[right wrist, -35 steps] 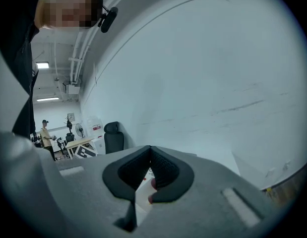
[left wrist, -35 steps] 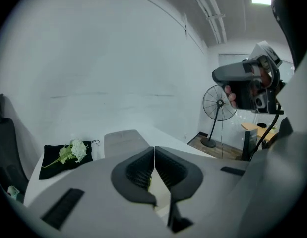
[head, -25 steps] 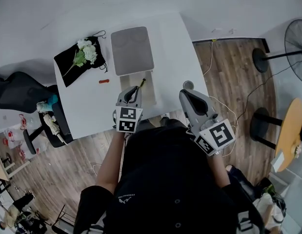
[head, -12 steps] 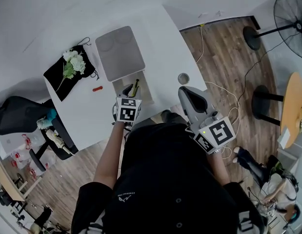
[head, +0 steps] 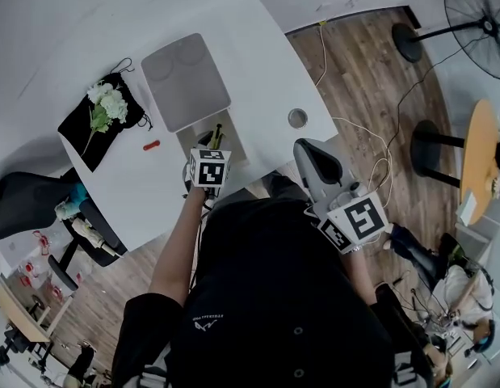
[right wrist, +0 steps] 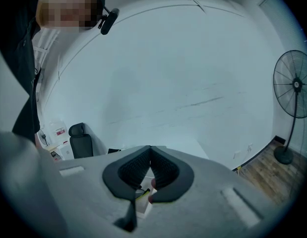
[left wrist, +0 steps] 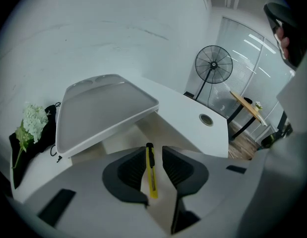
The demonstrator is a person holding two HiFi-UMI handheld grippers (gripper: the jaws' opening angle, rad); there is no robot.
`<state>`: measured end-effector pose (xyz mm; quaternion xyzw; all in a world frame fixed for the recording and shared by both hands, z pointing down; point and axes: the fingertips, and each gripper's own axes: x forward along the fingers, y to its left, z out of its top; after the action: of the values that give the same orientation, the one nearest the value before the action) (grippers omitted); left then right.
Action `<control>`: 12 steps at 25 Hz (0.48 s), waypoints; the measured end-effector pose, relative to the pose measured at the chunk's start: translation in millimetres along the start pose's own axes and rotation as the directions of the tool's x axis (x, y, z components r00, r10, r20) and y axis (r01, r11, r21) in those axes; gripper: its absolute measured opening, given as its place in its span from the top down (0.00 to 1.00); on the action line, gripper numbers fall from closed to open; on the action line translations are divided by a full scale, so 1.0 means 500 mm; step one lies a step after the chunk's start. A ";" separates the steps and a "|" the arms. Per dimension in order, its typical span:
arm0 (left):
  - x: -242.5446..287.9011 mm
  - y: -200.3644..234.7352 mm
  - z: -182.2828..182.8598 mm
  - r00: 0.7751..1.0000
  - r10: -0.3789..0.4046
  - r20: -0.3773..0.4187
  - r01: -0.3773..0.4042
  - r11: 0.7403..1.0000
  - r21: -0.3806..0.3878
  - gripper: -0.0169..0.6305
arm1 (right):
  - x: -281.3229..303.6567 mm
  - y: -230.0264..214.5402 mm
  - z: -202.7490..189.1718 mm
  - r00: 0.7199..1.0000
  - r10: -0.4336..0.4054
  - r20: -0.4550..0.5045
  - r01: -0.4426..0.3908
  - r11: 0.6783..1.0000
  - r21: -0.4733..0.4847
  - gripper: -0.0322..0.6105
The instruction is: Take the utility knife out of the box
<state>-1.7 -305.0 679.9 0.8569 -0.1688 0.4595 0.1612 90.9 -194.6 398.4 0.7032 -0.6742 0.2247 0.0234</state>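
Observation:
A yellow utility knife (left wrist: 151,175) lies lengthwise in the open white box (left wrist: 160,129), whose grey lid (left wrist: 101,114) stands tilted up behind it. My left gripper (left wrist: 154,149) points steeply down into the box, its jaws open on either side of the knife without pressing on it. In the head view the left gripper (head: 211,142) covers most of the box (head: 233,141), and only the knife's (head: 218,134) far end shows. My right gripper (head: 303,146) hovers off the table's near right edge, its jaws shut and empty (right wrist: 150,150).
A black cloth with white flowers (head: 100,110) lies at the table's left, a small red object (head: 152,145) beside it. A round cable hole (head: 296,118) sits right of the box. A fan (head: 476,6), a round wooden table (head: 484,168) and cables stand on the floor to the right.
My left gripper has dropped and tipped down over the open box, so that it now covers the knife. The right gripper has barely shifted.

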 end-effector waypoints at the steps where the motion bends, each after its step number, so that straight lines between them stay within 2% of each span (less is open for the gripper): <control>1: 0.004 0.003 -0.002 1.000 0.004 -0.008 -0.004 1.000 0.000 0.81 | 0.002 0.000 -0.002 1.000 -0.004 -0.003 0.004 1.000 0.002 0.94; 12: 0.041 0.014 -0.024 0.996 0.009 -0.086 -0.007 1.000 0.015 0.81 | -0.004 -0.008 -0.014 0.999 -0.048 -0.013 0.048 0.999 0.014 0.94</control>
<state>-2.9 -308.8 704.1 0.8370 -0.1618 0.4977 0.1601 93.0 -190.2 405.0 0.7179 -0.6553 0.2334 0.0279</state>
